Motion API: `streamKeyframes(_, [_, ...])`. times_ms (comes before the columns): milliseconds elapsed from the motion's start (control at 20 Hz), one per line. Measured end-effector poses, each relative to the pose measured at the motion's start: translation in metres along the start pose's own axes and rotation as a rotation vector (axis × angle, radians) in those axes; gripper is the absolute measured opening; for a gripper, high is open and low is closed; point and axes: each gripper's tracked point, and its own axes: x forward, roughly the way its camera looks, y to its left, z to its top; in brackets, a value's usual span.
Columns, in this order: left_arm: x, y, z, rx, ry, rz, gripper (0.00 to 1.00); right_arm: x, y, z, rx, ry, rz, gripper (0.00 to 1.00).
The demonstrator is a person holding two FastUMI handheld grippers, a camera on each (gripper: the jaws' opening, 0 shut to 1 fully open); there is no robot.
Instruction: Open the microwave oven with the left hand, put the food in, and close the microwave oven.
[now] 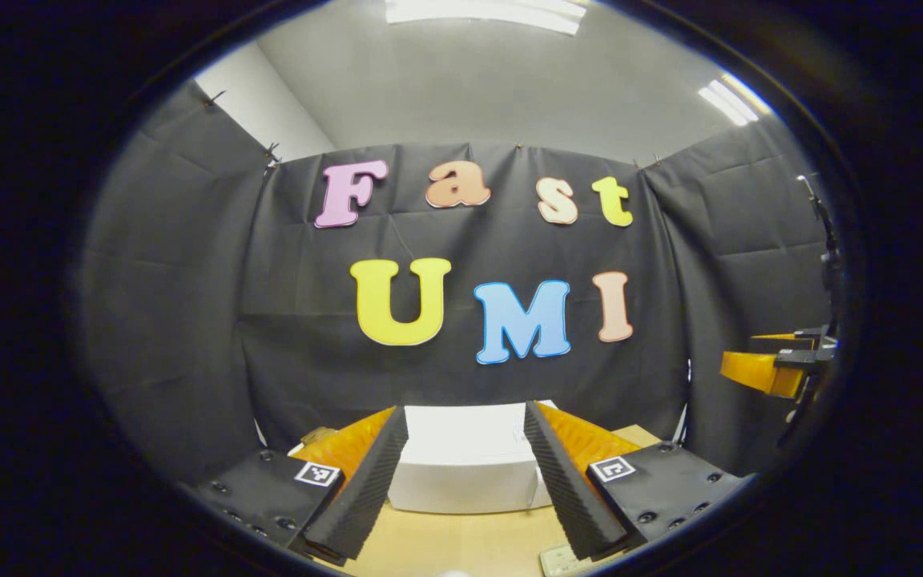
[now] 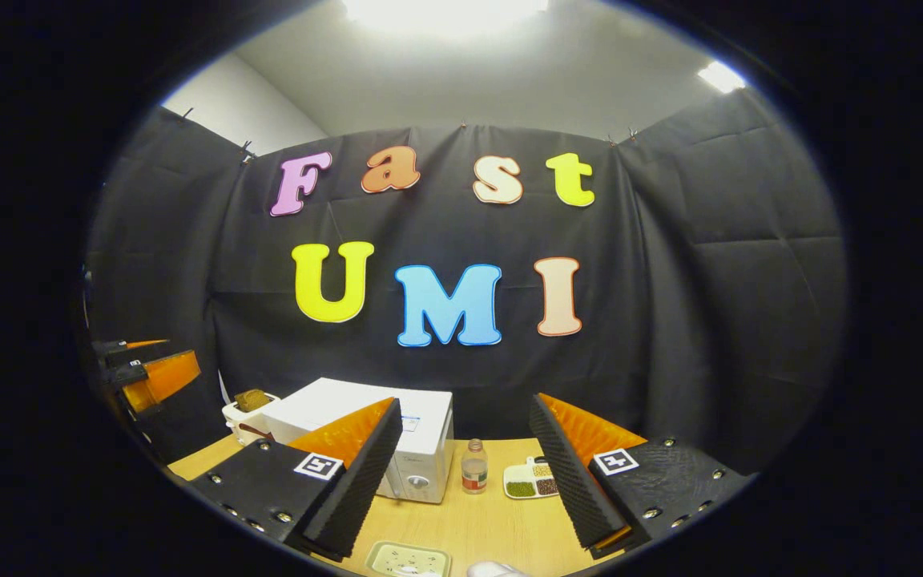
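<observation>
L gripper (image 1: 465, 481): jaws released, wide apart, nothing between them, held above the table (image 1: 461, 545). Straight ahead through the gap sits the microwave oven (image 1: 465, 469), white, at the table's back edge against the cloth wall. From this angle only top and one side are seen; door state can't be told here. A pale object w/ buttons (image 1: 562, 559) lies at the table's near edge, by the R finger.

R gripper (image 2: 465, 481): jaws released, wide apart, empty, also above the table (image 2: 493, 529). In right gripper view the microwave oven (image 2: 397, 437) stands toward the back-left of the table, door looks closed, knob on its front panel. Just beside its far-left corner: white toaster (image 2: 247, 413) w/ a brown slice in it. R of the microwave, near but apart: small bottle (image 2: 474, 466), then a white tray (image 2: 531, 479) w/ green and brown contents. At the near edge: a small plate (image 2: 407, 558), contents unclear.

L gripper (image 2: 149, 373) also shows at far left in right gripper view; R gripper (image 1: 774, 365) at far right in left gripper view.
</observation>
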Motion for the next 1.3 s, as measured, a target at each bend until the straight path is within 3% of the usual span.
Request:
streamKeyframes(150, [-0.006,0.004,0.003,0.007,-0.009,0.012,1.0,0.0,0.005,-0.001,0.01,0.002,0.004,0.98])
streamKeyframes(250, [-0.008,0.005,0.001,-0.003,-0.008,0.013,0.94,-0.001,0.007,-0.001,0.008,0.001,0.002,0.98])
streamKeyframes(400, [-0.008,0.01,-0.001,-0.003,-0.004,0.019,1.0,-0.004,0.007,-0.001,0.019,0.001,-0.003,1.0])
streamKeyframes(1300, [-0.015,-0.002,0.004,0.032,-0.027,0.017,1.0,-0.013,-0.001,-0.003,0.042,0.002,-0.008,0.98])
